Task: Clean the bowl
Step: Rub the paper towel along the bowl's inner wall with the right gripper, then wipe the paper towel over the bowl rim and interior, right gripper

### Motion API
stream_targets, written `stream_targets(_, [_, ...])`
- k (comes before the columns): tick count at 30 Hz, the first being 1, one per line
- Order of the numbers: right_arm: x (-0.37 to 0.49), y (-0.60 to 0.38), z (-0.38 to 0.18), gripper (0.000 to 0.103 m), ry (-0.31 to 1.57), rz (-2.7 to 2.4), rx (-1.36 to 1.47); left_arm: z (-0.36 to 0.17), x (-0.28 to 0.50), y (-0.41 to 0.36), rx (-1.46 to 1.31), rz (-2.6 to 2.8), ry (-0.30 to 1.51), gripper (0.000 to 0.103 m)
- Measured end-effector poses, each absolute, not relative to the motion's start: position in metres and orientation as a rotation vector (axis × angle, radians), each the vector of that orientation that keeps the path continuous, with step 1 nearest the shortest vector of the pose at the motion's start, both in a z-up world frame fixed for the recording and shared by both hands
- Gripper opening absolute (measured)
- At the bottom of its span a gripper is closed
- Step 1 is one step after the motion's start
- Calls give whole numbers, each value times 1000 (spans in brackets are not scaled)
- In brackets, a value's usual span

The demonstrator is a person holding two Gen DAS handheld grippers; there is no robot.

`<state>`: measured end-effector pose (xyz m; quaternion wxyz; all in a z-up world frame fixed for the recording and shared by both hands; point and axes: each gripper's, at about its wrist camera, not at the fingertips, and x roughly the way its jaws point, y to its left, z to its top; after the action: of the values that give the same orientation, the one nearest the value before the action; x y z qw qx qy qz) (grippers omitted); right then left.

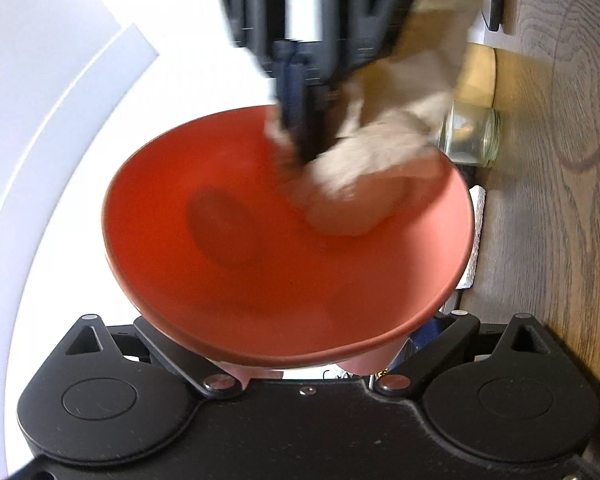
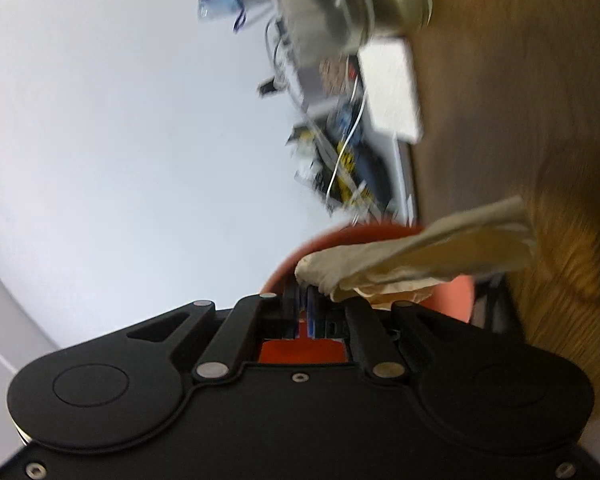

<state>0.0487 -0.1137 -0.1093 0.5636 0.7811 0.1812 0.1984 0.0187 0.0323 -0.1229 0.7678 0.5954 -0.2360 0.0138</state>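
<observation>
Bowl [image 1: 268, 272]: red-orange, centre of left wrist frame, tilted, near rim at left gripper [image 1: 304, 364]; jaws hidden under bowl, grip cannot tell
Right gripper [image 1: 300, 140]: enters from top, blurred, jaws pressed together pinching cloth [image 1: 376, 160]
Cloth: beige, crumpled, inside bowl at upper right
Glass jar [image 1: 476, 138]: right of bowl, on wooden surface [image 1: 560, 160]

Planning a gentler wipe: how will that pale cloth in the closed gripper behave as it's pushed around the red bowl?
Probably floppy: the cloth bunches and drapes past the right gripper. Likely light, trailing loosely over the bowl rim.
</observation>
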Motion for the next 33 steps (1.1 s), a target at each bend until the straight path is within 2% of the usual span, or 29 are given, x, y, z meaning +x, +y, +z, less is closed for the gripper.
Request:
stream_targets(16, [71,-59,-147,6,651,439,1834,-123,18,33,1293,30,-512,95])
stream_targets(33, [38,-38,-112,6,698,618,1870,-123,18,33,1293,30,-512,95])
